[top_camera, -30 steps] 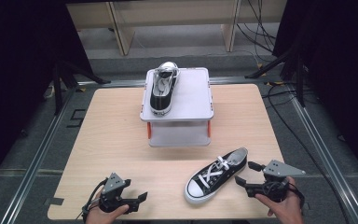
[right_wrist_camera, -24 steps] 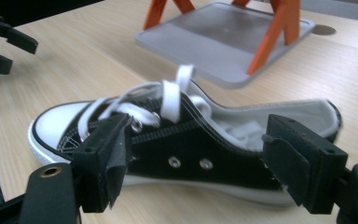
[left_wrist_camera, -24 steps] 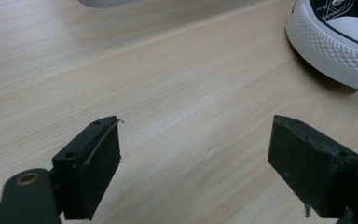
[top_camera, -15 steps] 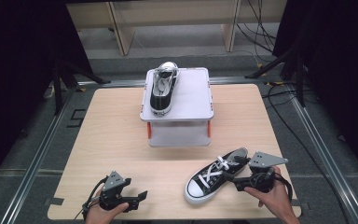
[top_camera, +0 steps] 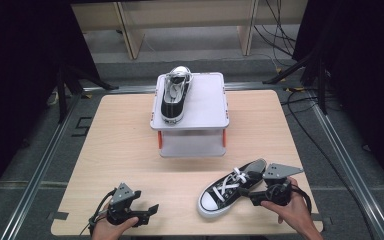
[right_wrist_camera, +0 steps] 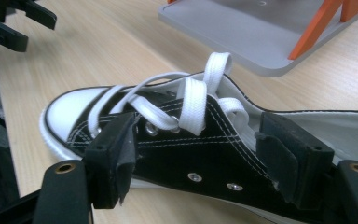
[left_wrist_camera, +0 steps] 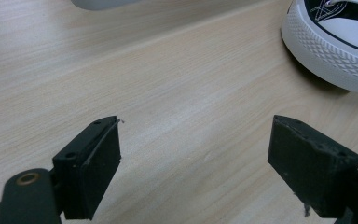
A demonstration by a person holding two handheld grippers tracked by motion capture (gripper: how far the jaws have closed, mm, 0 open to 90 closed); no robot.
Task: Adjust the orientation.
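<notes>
Sneaker first: a black canvas low-top sneaker [top_camera: 232, 186] with white rubber toe cap, white sole and white flat laces is lying on its sole on the light wooden surface [top_camera: 130, 150], at about five o'clock from the surface's middle, its toe aiming toward seven o'clock and its heel toward one o'clock. The right gripper [top_camera: 256, 192], black with a grey three-cornered plate on top, is coming in at the sneaker's heel end from four o'clock. In the right gripper view its jaws are standing wide, one on each side of the sneaker's [right_wrist_camera: 191, 140] laced middle and collar; they have just been closing a little, with the sneaker between them, and whether the pads are pressing on the canvas yet I cannot tell.

The left gripper [top_camera: 150, 212] is sitting near the surface's front edge at about seven o'clock, well apart from the sneaker, with its jaws spread wide and holding nothing; in the left gripper view bare wood is lying between them.

At twelve o'clock a pale grey plastic stand [top_camera: 205, 107] with orange legs is carrying a second black-and-white sneaker [top_camera: 174, 95] on its left part, toe pointing toward six o'clock.
</notes>
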